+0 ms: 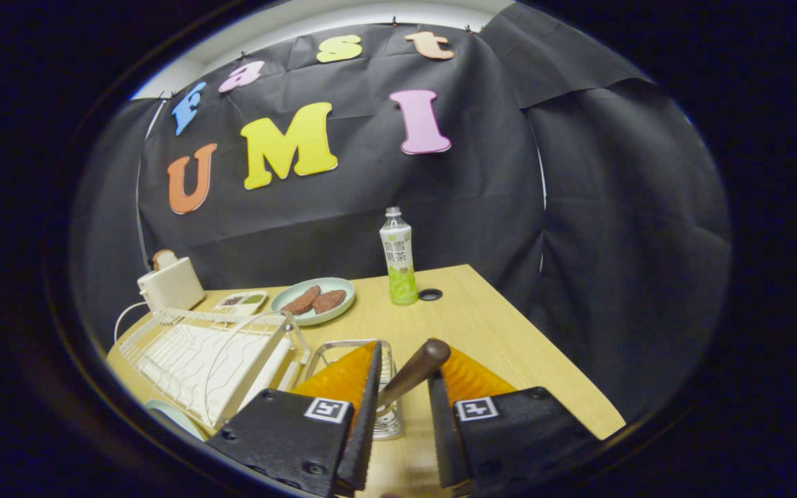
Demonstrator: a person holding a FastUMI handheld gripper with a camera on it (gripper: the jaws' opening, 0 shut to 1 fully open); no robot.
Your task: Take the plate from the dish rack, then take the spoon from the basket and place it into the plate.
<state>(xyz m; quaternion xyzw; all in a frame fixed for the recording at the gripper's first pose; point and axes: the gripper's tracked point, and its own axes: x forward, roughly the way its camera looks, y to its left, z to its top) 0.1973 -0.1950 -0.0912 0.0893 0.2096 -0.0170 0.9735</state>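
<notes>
At the far left sits 1 white toaster [170, 285], with 1 small tray [243, 301] just beside it. In front of these stands 1 white wire dish rack [194, 353], and a pale plate's rim [176, 417] peeks out below it, beside the left finger. Further back, 1 green plate [313, 301] carries 2 brown patties [315, 301]. Next comes 1 wire basket [386, 387], then 1 spoon [414, 372], its brown handle rising from the basket between the jaws. The gripper [402, 377] looks narrowed around that handle, though I cannot tell whether both fingers press it. To do this well, I judge: pinch the handle squarely, then lift straight up, clear of the basket wires. 1 bottle [398, 259] stands beyond.
</notes>
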